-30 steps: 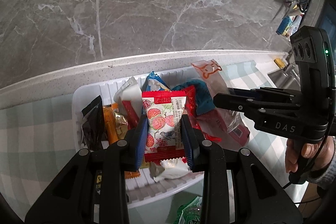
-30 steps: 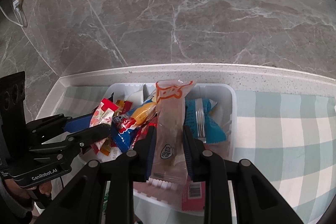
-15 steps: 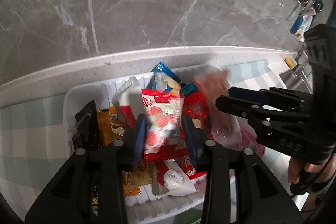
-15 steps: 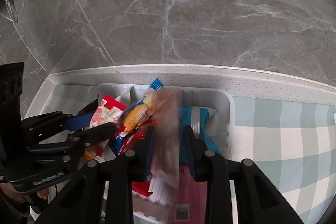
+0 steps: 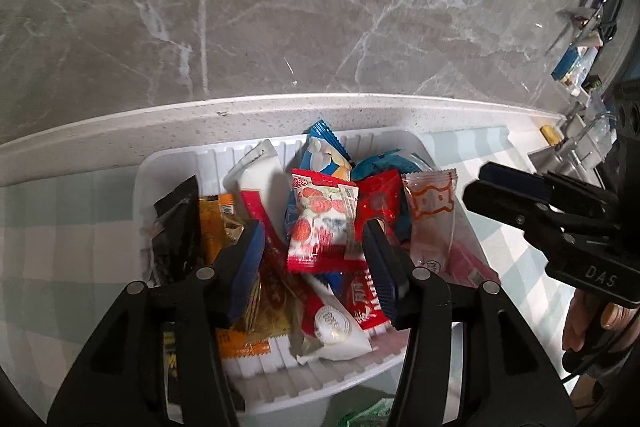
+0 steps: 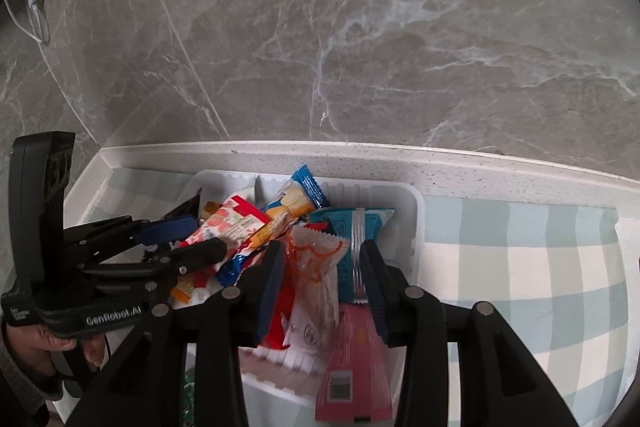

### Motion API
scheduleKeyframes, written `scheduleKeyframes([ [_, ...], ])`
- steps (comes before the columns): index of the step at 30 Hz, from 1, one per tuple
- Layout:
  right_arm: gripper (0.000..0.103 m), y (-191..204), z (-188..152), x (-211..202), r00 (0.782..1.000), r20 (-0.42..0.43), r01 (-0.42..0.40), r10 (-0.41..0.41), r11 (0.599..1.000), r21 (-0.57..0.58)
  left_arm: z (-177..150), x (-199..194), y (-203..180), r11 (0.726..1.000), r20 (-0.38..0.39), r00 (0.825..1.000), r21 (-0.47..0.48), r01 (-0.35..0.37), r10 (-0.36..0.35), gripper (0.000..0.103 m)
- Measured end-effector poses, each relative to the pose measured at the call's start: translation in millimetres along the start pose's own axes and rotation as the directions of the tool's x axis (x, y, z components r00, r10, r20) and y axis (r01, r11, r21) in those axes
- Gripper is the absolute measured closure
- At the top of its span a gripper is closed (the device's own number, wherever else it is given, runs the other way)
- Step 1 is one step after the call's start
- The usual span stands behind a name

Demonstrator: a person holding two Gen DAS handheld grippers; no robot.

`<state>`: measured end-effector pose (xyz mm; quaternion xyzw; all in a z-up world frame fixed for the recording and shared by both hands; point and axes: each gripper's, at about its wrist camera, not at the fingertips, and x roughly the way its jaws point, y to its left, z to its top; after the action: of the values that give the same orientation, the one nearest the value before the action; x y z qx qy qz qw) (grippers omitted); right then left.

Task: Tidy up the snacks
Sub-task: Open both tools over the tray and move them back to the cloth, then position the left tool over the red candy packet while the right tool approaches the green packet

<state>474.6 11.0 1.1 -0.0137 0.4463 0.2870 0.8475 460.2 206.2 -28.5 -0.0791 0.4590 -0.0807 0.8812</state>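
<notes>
A white ribbed tray (image 5: 280, 375) (image 6: 414, 227) holds several snack packets. My left gripper (image 5: 314, 239) is open above it; a red-and-white strawberry packet (image 5: 320, 223) lies loose on the pile between the fingers. My right gripper (image 6: 324, 267) is open too; a clear packet with an orange print (image 6: 316, 267) (image 5: 432, 211) lies in the tray between its fingers. A blue-and-yellow packet (image 5: 324, 151) (image 6: 296, 195) stands at the back. A teal packet (image 6: 352, 231) and a pink packet (image 6: 354, 367) lie on the right side.
The tray sits on a green-and-white checked cloth (image 6: 520, 267) against a grey marble wall (image 5: 320, 7). A black packet (image 5: 178, 223) and orange packets (image 5: 216, 223) fill the tray's left side. A green packet (image 5: 368, 415) lies in front of the tray. Small items (image 5: 572, 63) stand far right.
Both grippers have opened. The strawberry packet left my left gripper and the clear orange-print packet left my right gripper; both now lie in the tray.
</notes>
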Motion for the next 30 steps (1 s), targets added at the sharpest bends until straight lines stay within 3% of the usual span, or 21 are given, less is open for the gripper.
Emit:
scheduleKeyframes([
  [8,0.056,19,-28,-29,0.998,0.001,-0.056,0.056,0.998,-0.026,-19,-46,-4,0.999,0.044,0.999,-0.044,0.019,-0.017,0.053],
  [13,0.049,48,-61,-38,0.991,-0.048,-0.130,0.125,0.982,-0.133,-54,-80,-7,0.997,0.048,0.998,-0.073,0.031,-0.028,0.050],
  [19,0.049,86,-104,-26,0.974,-0.164,-0.197,0.158,0.945,-0.260,-116,-106,-4,0.993,-0.020,0.999,-0.116,0.029,-0.031,0.050],
  [24,0.048,97,-119,-20,0.972,-0.185,-0.197,0.147,0.936,-0.292,-169,-115,-1,0.980,-0.099,0.993,-0.192,0.046,-0.066,0.050],
  [30,0.046,94,-128,-17,0.966,-0.202,-0.220,0.162,0.924,-0.313,-210,-130,-8,0.969,-0.127,0.992,-0.249,-0.008,-0.024,0.050],
])
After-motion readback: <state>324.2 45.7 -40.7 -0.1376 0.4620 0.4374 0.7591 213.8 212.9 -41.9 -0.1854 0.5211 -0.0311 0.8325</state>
